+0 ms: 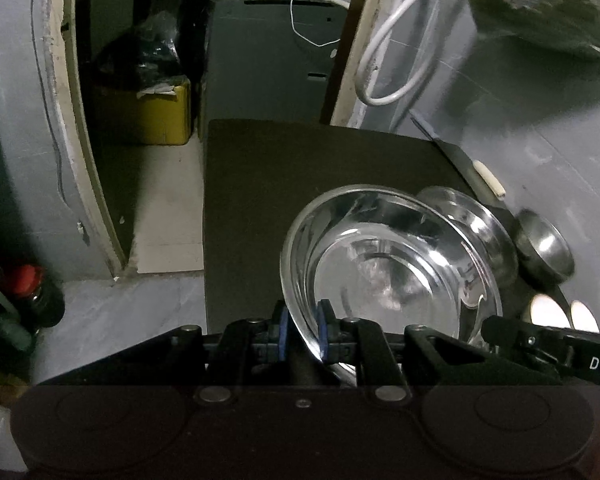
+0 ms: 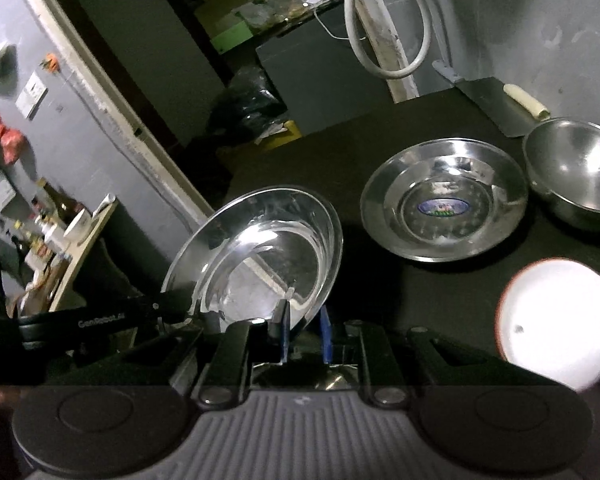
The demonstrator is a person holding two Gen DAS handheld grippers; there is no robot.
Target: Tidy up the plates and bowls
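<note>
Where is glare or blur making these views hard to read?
Right wrist view: the white plate is blown out, detail gone. Left wrist view: the steel plate held in the left gripper carries bright reflections; the small steel bowl is smeared; corners are dark.

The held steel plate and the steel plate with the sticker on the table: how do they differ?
The held steel plate is lifted and tilted, with both the left gripper and the right gripper shut on its rim; the sticker plate lies flat on the dark table, untouched. The sticker plate has a blue label in its middle; the held one shows none. Both are shiny steel.
</note>
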